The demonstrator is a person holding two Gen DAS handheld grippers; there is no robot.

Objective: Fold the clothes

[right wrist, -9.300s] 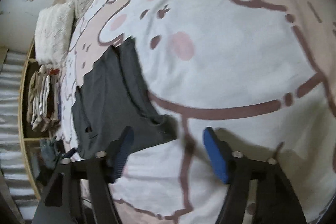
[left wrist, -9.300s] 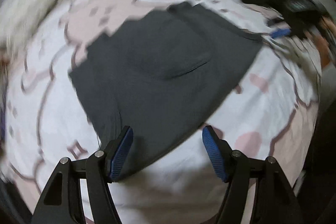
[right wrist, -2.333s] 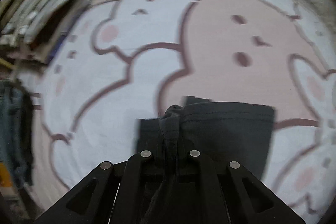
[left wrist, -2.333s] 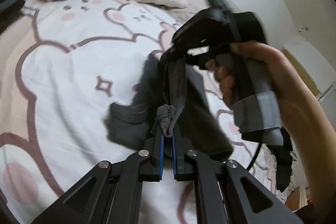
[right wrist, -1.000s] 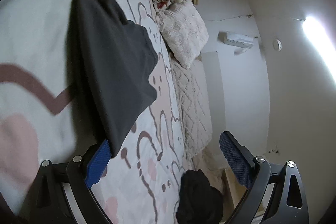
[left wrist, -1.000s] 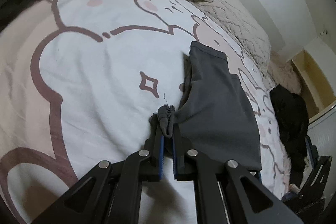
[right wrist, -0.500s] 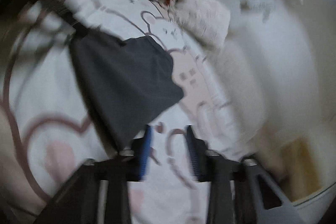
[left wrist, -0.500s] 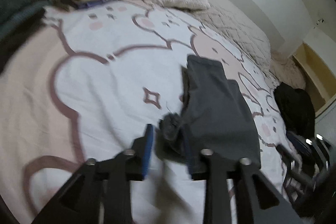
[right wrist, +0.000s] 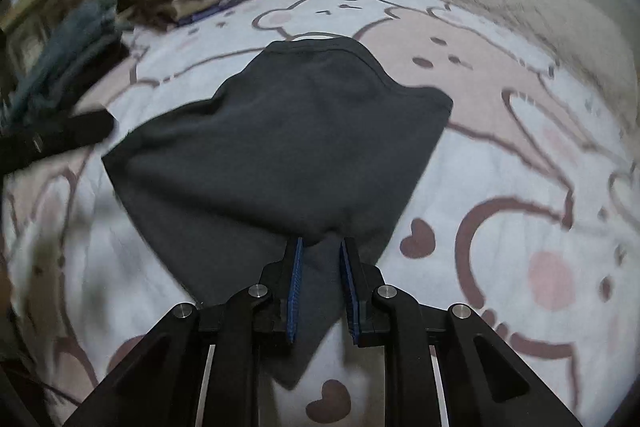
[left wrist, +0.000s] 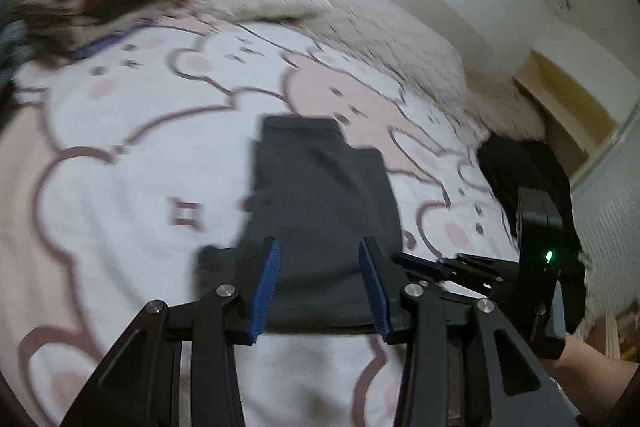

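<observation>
Both handheld tools share one build. The left gripper (left wrist: pixel 320 283) has matte black angular arms, each a flat plate with long triangular cut-outs, joined by round silver screw heads (left wrist: pixel 224 290) at the pivots. Its jaws carry narrow bright blue pads (left wrist: pixel 266 285) with a fine ribbed face. The right gripper (right wrist: pixel 320 283) has the same black plates, the same silver screws (right wrist: pixel 258 291) and the same ribbed blue pads (right wrist: pixel 295 287). From the left wrist view the right tool's boxy black housing (left wrist: pixel 538 227) shows a small green light (left wrist: pixel 549 255), and a dark cuff (left wrist: pixel 554 347) sits at the person's wrist.
</observation>
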